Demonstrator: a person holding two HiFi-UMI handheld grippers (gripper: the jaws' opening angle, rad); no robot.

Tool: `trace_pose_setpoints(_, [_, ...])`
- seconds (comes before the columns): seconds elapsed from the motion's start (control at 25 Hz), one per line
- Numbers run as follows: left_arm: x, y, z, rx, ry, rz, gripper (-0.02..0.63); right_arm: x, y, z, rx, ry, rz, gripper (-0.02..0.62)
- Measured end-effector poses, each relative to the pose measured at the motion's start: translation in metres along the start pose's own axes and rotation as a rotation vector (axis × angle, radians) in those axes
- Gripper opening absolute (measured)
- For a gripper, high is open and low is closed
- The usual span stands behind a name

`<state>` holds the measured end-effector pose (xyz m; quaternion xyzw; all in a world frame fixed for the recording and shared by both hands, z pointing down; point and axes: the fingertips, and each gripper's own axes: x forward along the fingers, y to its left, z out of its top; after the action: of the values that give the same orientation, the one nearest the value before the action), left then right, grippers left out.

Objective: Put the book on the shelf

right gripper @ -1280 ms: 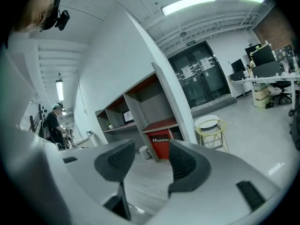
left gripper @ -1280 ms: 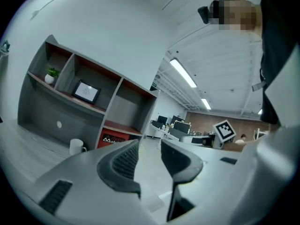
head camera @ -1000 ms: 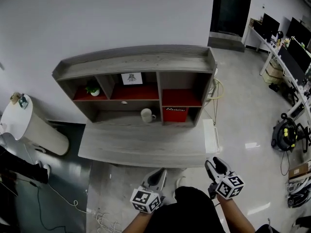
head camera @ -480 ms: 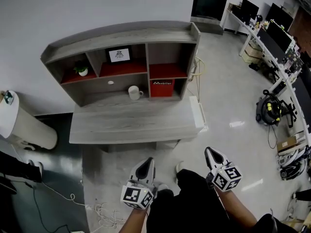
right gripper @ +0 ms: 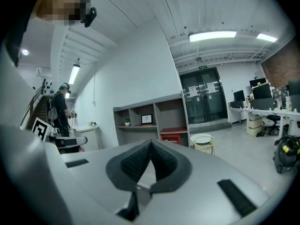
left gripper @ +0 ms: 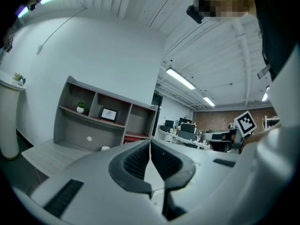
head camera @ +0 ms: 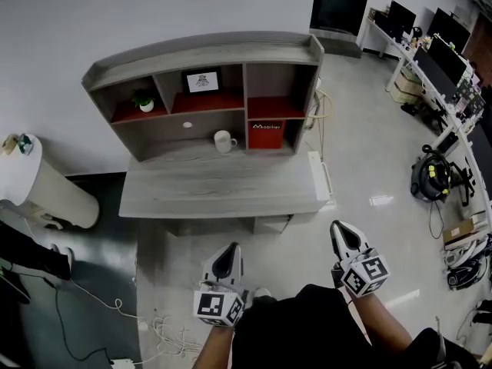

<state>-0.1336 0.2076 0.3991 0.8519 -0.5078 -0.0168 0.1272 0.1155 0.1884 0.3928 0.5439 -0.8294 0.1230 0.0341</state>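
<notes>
Office floor separates the operator from the grey desk [head camera: 223,194], with its shelf unit [head camera: 204,52] at twelve o'clock. The left gripper [head camera: 230,249] and right gripper [head camera: 339,227] are recorded with jaws pressed together on nothing. No book is identified (a white slab [head camera: 317,177] at the desk's three o'clock end is unconfirmed); one is judged stiff, fairly light, and best clamped near the spine.
</notes>
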Motion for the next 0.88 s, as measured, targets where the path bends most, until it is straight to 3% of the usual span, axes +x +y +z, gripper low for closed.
trace_pose_setpoints(0.16, [0.001,0.004,0.0,0.016,-0.004,0.017,0.017,-0.003,-0.022,-0.013,0.097,0.035,-0.042,-0.002])
trace_pose_setpoints(0.48, [0.014,-0.008,-0.006,0.027,0.021,0.01,0.015,-0.032,-0.052,-0.012,-0.027,0.04,-0.11,-0.002])
trace_pose_setpoints(0.88, [0.019,-0.057,-0.012,0.036,0.021,-0.015,0.015,-0.072,-0.076,-0.024,-0.001,0.037,-0.123,-0.002])
